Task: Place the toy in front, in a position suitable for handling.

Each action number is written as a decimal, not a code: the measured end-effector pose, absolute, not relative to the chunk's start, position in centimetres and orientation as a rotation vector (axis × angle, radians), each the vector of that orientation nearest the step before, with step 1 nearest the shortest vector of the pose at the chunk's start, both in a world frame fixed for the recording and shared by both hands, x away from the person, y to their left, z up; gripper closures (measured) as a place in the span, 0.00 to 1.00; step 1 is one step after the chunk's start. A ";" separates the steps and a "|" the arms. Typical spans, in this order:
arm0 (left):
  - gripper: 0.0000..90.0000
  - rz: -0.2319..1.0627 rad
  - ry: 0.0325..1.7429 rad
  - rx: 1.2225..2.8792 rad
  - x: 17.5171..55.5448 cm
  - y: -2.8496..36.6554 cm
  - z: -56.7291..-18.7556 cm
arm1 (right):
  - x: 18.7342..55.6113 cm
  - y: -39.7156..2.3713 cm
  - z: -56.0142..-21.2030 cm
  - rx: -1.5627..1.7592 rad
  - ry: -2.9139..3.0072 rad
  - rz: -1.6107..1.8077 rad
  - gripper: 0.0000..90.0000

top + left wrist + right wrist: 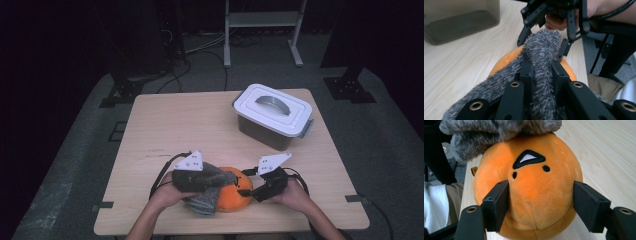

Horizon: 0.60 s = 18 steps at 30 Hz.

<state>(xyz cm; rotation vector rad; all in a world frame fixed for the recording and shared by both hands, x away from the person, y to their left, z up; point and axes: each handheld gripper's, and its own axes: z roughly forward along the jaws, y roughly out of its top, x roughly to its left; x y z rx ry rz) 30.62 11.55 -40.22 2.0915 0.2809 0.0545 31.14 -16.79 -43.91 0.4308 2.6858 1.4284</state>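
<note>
**Steady the orange toy, draw the grey plush clear**

The orange plush toy [233, 196] sits on the surface [175, 125] at the lower middle of the high view, between the two hands. A grey plush piece [210, 189] lies draped over its top and left side.

The left gripper [541, 75] has its jaws clamped tight on a fold of the grey plush piece [541, 47], which runs up the centre of the left gripper view. The right gripper [540, 206] has its jaws set around the toy's [534, 187] sides, in the lower half of the right gripper view: the left one presses the fabric, while the right one sits at the edge, and I cannot tell whether it bites.

To do this step well, the right jaws should likely firm up on the toy's body, low and centred, so it does not roll or lift. The left gripper would then pull the grey plush piece away smoothly, toward the left of the high view, keeping the pull shallow instead of jerking upward. The risk is the toy dragging along with the fur.

The lidded box [272, 115] stands well apart at the upper right.
</note>
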 end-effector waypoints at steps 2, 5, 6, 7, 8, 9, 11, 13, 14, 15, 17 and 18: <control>0.83 0.044 0.287 2.081 30.7 11.8 -40.5 | 31.2 -16.9 -44.0 0.430 2.683 1.434 0.35; 0.83 0.024 0.292 2.085 30.6 13.1 -41.3 | 31.1 -17.1 -44.1 0.424 2.680 1.448 0.36; 0.83 0.018 0.290 2.088 30.6 13.5 -41.5 | 31.1 -17.1 -44.2 0.424 2.678 1.453 0.36; 0.83 0.018 0.290 2.088 30.6 13.5 -41.5 | 31.0 -17.1 -44.2 0.423 2.676 1.453 0.37; 0.83 0.015 0.299 2.093 30.7 14.3 -41.8 | 31.0 -17.2 -44.2 0.424 2.675 1.453 0.37; 0.83 0.010 0.307 2.097 30.8 14.6 -42.0 | 31.0 -17.2 -44.2 0.425 2.675 1.452 0.37; 0.83 0.005 0.315 2.108 31.0 15.2 -42.4 | 31.0 -17.3 -44.2 0.427 2.675 1.452 0.37; 0.83 0.000 0.322 2.111 31.1 15.5 -42.7 | 31.0 -17.4 -44.3 0.434 2.671 1.460 0.37; 0.83 -0.003 0.321 2.112 31.2 15.6 -42.7 | 31.0 -17.5 -44.3 0.441 2.672 1.464 0.37; 0.83 -0.003 0.319 2.117 31.2 15.7 -42.7 | 31.0 -17.5 -44.3 0.437 2.670 1.464 0.37; 0.83 0.000 0.317 2.122 31.2 15.7 -42.7 | 31.0 -17.5 -44.3 0.434 2.669 1.460 0.37; 0.83 -0.005 0.312 2.111 31.1 15.6 -42.5 | 30.8 -17.4 -44.2 0.445 2.671 1.452 0.37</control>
